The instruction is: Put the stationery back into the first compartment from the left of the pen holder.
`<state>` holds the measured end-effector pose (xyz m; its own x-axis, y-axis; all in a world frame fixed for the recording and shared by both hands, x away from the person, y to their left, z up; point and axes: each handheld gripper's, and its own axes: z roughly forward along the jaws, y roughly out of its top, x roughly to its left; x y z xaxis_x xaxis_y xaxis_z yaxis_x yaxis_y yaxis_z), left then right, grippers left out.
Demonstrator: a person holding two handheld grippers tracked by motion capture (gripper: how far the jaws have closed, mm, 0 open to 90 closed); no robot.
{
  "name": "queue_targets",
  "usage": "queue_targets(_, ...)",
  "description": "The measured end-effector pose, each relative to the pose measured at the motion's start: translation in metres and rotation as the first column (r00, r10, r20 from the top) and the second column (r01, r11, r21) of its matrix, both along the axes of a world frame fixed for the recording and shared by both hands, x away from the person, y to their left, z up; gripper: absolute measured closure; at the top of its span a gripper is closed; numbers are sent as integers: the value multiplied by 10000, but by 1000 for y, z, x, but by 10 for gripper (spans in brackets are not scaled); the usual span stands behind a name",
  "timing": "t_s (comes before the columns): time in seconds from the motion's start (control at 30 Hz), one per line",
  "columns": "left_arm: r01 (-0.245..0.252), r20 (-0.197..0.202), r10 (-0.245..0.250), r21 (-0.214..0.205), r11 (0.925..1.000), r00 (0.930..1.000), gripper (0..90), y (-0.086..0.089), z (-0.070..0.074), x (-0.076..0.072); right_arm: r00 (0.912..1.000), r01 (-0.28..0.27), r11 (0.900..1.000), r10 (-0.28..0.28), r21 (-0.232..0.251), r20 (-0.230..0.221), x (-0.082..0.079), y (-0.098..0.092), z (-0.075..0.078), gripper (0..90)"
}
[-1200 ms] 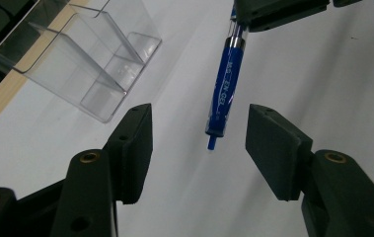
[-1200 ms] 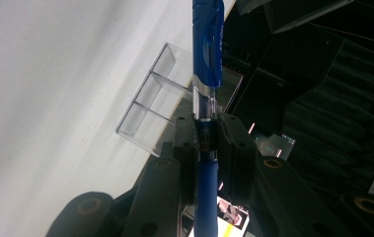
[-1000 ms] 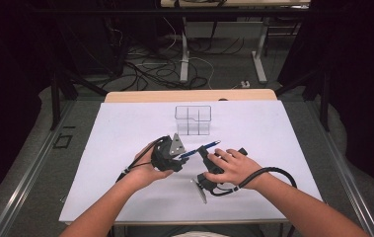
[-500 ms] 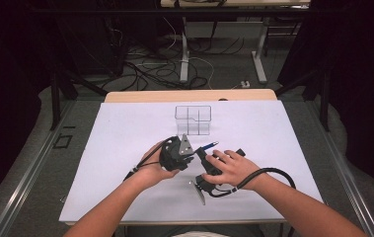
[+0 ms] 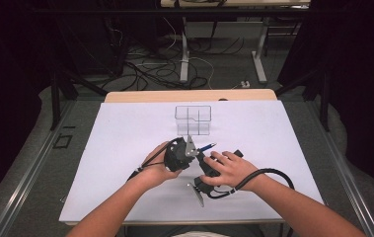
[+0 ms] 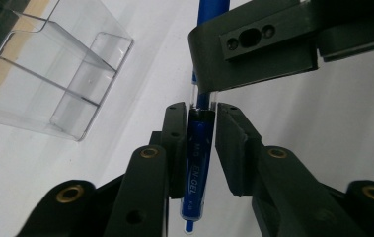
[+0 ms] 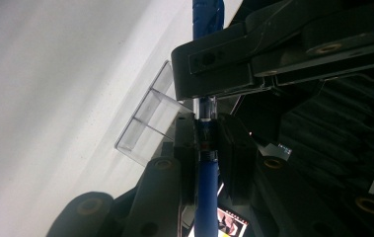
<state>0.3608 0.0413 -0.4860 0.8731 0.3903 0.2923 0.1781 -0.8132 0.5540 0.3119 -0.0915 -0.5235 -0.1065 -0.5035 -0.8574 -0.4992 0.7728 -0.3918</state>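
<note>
Both grippers meet over the middle of the white table sheet (image 5: 125,148), just near of the clear divided organiser box (image 5: 193,119), with the blue gel pen (image 5: 206,147) lifted off the sheet between them. The right gripper (image 7: 206,143) is clamped on the pen's barrel, its pads pressed against both sides. The left gripper (image 6: 202,136) has just been closing around the same pen; its left pad lies against the barrel, a narrow gap shows at the right pad, and the pen's blue end sticks out beyond both sets of jaws towards the right
</note>
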Motion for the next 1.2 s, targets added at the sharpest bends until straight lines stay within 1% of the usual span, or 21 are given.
queue_targets(0.1,-3,10,3,196,9998,10000,773,0,0,0,9999,-131,9999,130,-7,-28,1,1,-1,793)
queue_targets(0.17,5,50,-6,195,9998,10000,776,0,0,0,10000,5,10000,-5,-16,-3,0,2,-1,793)
queue_targets(0.2,42,66,-44,318,9995,10000,777,1,0,1,10000,2,10000,-2,-16,-11,0,2,-1,793)
queue_targets(0.37,69,61,-71,394,9992,10000,785,0,0,1,10000,9,10000,-9,-63,-10,1,3,-1,790)
queue_targets(0.4,69,96,-72,309,9995,9999,786,0,-1,1,10000,-3,10000,3,-96,-10,1,3,-1,788)
queue_targets(0.43,42,66,-45,341,9994,10000,787,0,-1,1,10000,71,10000,-71,1,-59,0,3,-1,786)
queue_targets(0.5,-1,-20,1,435,9991,10000,788,0,0,2,9999,75,10000,-75,-17,-71,1,4,-1,778)
queue_targets(0.53,-38,11,38,316,9995,10000,788,0,-1,2,9999,103,9999,-103,6,-79,1,4,0,767)
queue_targets(0.57,-108,-121,112,361,9993,9999,788,1,0,3,9999,86,10000,-86,23,-115,1,4,0,754)
queue_targets(0.6,-175,-142,179,231,9996,9997,788,1,-1,3,9999,47,10000,-47,-5,-110,2,5,0,740)
queue_targets(0.63,-161,-125,165,294,9994,9998,788,2,-1,5,9999,81,10000,-81,6,-140,3,5,-1,728)
queue_targets(0.73,-340,-320,346,199,9992,9989,788,3,-1,6,9999,-55,10000,55,-13,-145,3,7,0,685)
queue_targets(0.83,-452,-357,452,28,9990,9983,788,5,-2,8,9998,124,9999,-124,16,-141,2,7,-1,650)
queue_targets(0.87,-420,-390,423,90,9991,9983,788,6,-1,9,9998,178,9998,-178,-3,-127,1,7,-1,639)
queue_targets(0.9,-583,-459,588,118,9982,9972,788,6,-1,9,9999,81,9999,-82,-105,-102,2,7,0,626)
queue_targets(0.93,-578,-424,576,-23,9983,9974,788,7,-2,10,9998,124,9999,-124,39,-134,3,7,-1,608)
queue_targets(1.0,-672,-479,669,-44,9977,9966,788,8,-2,11,9998,163,9997,-161,198,-113,4,6,-1,573)
queue_targets(1.03,-720,-483,718,-27,9974,9963,788,9,-2,11,10000,43,9999,-42,139,-53,5,6,0,561)
queue_targets(1.1,-777,-554,774,-32,9970,9955,788,10,-2,13,9999,162,9994,-161,298,-8,5,6,0,536)
queue_targets(1.13,-847,-574,843,-52,9964,9948,788,11,-2,13,9998,186,9995,-185,256,-30,6,5,1,529)
queue_targets(1.2,-933,-530,927,-93,9956,9943,788,12,-1,15,9990,383,9982,-373,455,-227,7,4,0,520)
